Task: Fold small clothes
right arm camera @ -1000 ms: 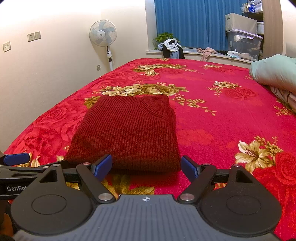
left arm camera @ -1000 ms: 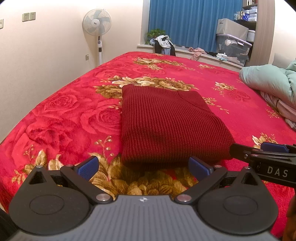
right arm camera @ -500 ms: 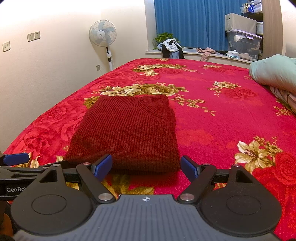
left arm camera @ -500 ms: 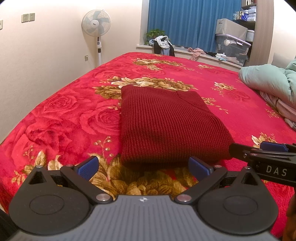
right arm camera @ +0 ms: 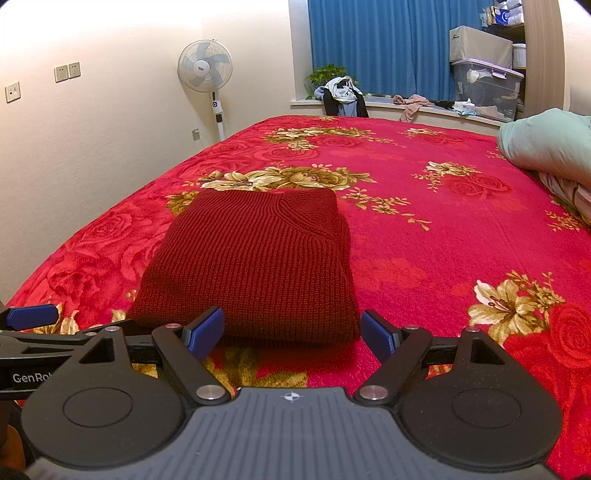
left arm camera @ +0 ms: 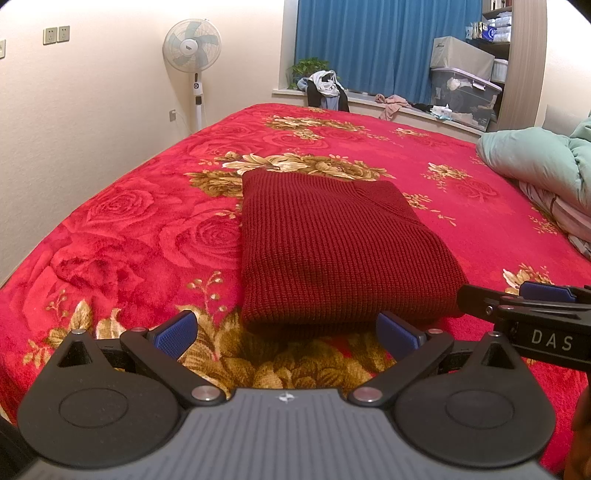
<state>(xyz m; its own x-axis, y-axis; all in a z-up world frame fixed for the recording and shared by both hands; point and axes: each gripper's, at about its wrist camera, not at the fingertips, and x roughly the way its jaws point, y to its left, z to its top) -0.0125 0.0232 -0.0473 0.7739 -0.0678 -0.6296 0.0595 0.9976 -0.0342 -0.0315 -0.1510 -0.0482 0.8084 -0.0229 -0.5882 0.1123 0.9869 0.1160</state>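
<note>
Left wrist view: folded sweater [left arm camera: 332,254] lies just ahead of both spread, empty tongs [left arm camera: 288,334], long axis running away, right tongs [right arm camera: 291,332] equally near.

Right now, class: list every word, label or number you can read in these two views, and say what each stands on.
"DAS": on the right gripper, seen from the left wrist.
"GenRo", cut off: on the left gripper, seen from the right wrist.
Fan hub label and shelf packages: too small to read.
</note>
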